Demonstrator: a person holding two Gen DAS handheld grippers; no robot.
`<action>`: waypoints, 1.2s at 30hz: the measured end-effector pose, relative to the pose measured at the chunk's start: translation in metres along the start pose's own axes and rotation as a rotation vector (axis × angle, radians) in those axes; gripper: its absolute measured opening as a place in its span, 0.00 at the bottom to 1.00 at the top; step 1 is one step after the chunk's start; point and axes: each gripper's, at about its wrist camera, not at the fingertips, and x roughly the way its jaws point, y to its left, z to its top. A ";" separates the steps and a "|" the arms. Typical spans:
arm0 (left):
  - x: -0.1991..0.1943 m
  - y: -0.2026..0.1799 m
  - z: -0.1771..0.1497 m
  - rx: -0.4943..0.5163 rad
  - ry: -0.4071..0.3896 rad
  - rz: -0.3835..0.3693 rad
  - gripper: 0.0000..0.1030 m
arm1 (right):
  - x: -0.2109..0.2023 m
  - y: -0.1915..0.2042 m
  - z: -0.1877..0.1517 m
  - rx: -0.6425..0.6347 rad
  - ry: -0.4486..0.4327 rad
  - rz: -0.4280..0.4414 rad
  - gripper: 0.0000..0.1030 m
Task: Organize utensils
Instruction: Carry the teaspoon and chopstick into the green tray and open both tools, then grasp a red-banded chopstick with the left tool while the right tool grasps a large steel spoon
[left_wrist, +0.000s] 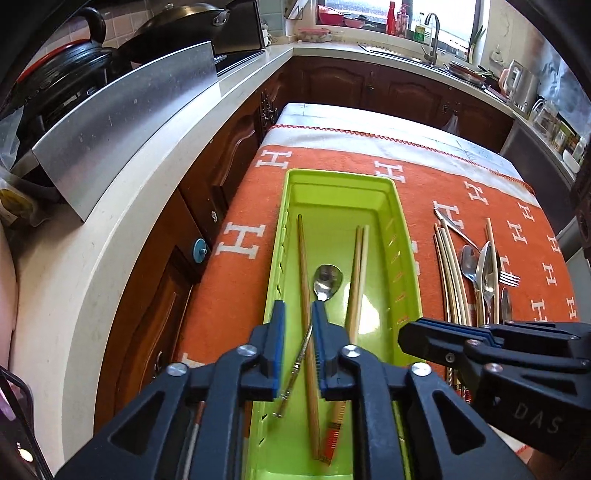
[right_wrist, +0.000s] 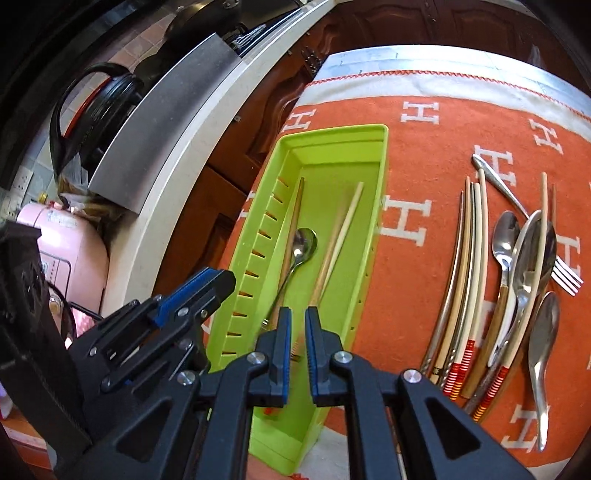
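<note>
A lime-green tray lies on the orange cloth. In it are a steel spoon, a single wooden chopstick and a pale chopstick pair. My left gripper hangs open over the tray's near part. The spoon's handle and the single chopstick lie below the gap, untouched by the pads. My right gripper stands narrowly open over the tray's near end with nothing gripped. The left wrist view shows it beside the tray's right wall. Loose spoons, a fork and chopsticks lie to the right.
The orange cloth with white H letters covers a small table. A pale kitchen counter runs along the left with a steel splash guard, pots and a pink appliance. Wooden cabinets and a sink stand behind.
</note>
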 end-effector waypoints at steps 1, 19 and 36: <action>-0.001 0.000 0.000 0.000 -0.002 -0.002 0.18 | -0.003 0.001 -0.001 -0.013 -0.006 -0.006 0.08; -0.020 -0.024 -0.007 0.031 -0.012 -0.011 0.40 | -0.052 -0.017 -0.019 -0.099 -0.136 -0.071 0.08; -0.034 -0.087 -0.015 0.113 0.001 -0.106 0.44 | -0.137 -0.075 -0.045 -0.128 -0.336 -0.202 0.08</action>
